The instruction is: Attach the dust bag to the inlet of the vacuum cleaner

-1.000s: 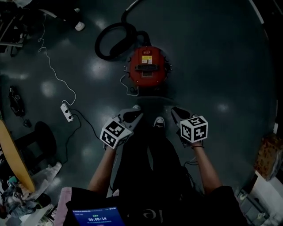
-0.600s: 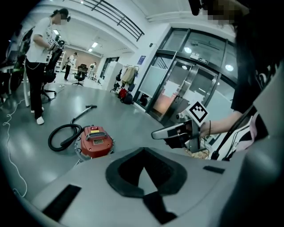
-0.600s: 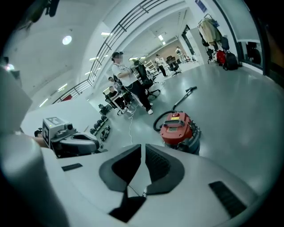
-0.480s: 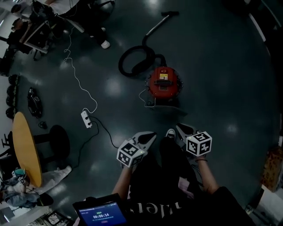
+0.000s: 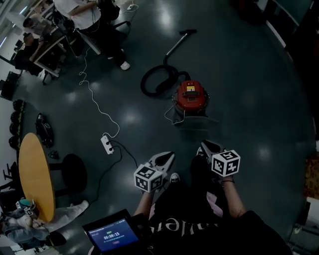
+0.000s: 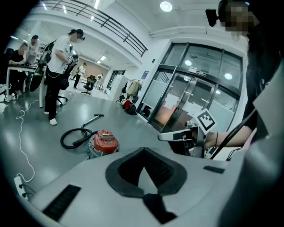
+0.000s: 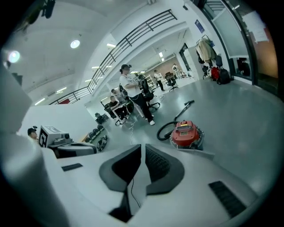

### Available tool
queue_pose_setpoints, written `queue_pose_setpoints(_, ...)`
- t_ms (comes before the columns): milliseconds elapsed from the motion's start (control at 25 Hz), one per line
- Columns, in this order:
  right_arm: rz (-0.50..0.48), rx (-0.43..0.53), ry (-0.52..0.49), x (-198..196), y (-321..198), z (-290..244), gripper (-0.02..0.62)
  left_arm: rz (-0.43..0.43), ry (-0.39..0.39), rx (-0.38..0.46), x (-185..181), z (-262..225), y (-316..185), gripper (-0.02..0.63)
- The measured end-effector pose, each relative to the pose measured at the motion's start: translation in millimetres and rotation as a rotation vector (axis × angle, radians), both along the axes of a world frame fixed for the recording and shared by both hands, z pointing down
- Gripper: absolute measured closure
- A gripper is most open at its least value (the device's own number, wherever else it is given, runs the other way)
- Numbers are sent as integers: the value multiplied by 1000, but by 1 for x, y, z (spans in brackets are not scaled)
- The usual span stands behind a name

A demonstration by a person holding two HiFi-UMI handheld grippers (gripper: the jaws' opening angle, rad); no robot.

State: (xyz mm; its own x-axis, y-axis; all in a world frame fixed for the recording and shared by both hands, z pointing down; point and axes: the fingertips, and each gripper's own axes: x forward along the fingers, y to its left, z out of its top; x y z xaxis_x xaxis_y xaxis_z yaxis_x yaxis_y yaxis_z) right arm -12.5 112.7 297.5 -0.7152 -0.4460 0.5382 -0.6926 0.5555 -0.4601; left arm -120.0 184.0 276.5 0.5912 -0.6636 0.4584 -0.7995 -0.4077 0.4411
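A red canister vacuum cleaner [image 5: 190, 95] stands on the dark floor, its black hose [image 5: 157, 82] coiled to its left and the wand [image 5: 179, 42] lying beyond. A flat greyish piece [image 5: 193, 120] lies against its near side; I cannot tell what it is. No dust bag is recognisable. My left gripper [image 5: 171, 156] and right gripper [image 5: 204, 146] are held in the air well short of the vacuum, both shut with nothing between the jaws. The left gripper view shows its joined jaws [image 6: 144, 149] and the vacuum [image 6: 104, 141] far off. The right gripper view shows the same [image 7: 143, 146], vacuum [image 7: 186, 132] ahead.
A white power strip [image 5: 106, 143] with a trailing cord lies left of me. A round wooden table [image 5: 35, 174] and a black stool [image 5: 75, 172] stand at the lower left. People stand at desks at the top left [image 5: 94, 15]. A lit screen [image 5: 112, 234] hangs at my chest.
Both grippers have risen and drawn back from the vacuum, which now looks smaller and farther away. The view has widened to take in the desks and people. Both grippers stay shut.
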Motion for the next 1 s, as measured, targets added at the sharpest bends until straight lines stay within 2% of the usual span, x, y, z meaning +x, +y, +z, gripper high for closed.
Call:
queue_pose_setpoints(200,90,54,-14,-20,65,-24,554,59,26,48,-21,-15,65,601)
queue_pose_setpoints(400,100,103,15,-27,125,-47,554,101,83,70,-19,-31,111,601)
queue_pose_setpoints(680,98,142,36,-10,179,-69,554,103,141,115,7,-55,147,601)
queue_pose_setpoints(1000,95,175,-20,26,242,-88,554,80,111,193,47,-83,202,601)
